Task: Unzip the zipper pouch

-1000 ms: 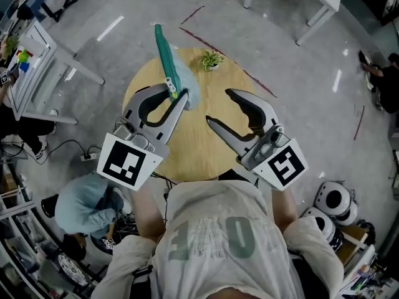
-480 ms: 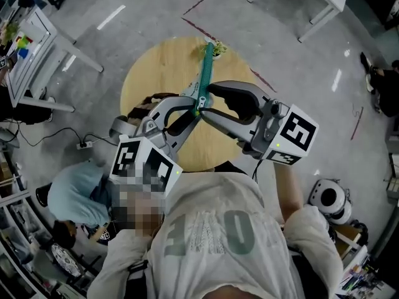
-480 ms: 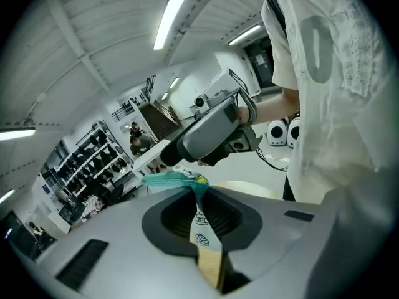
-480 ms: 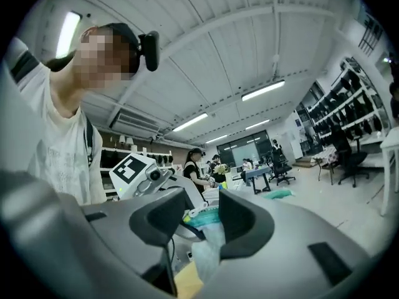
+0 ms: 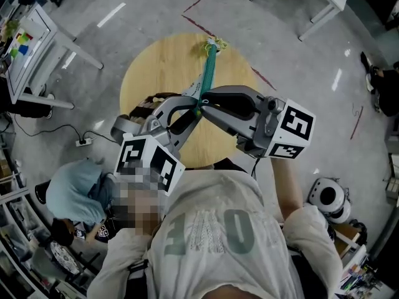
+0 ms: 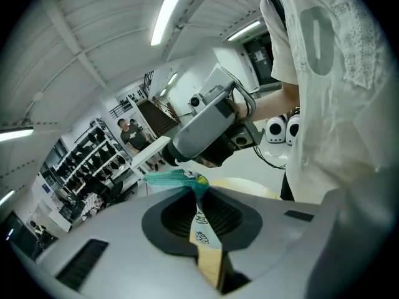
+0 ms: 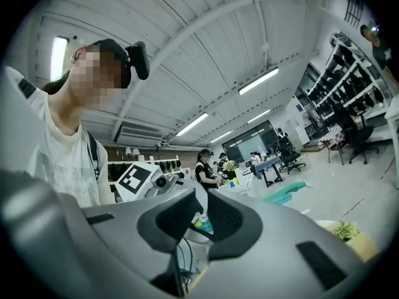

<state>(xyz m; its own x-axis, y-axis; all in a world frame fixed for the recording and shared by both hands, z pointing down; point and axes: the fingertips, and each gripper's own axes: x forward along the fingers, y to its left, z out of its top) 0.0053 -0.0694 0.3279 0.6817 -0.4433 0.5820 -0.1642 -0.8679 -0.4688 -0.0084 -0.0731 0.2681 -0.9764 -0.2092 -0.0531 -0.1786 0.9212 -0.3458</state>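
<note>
Two grips on my light, floppy pouch (image 5: pixel 209 67): left tongs (image 6: pixel 201 198) pinch its end, right tongs (image 5: pixel 202 103), just closing, nip the pull (image 7: pixel 201 223)

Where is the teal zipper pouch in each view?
Head view: zipper pouch at centre, running upward.
Left gripper view: just left of centre, slightly below mid-height.
Right gripper view: teal strip right of centre, left of the plant.
Shared landmark: the round wooden table.
</note>
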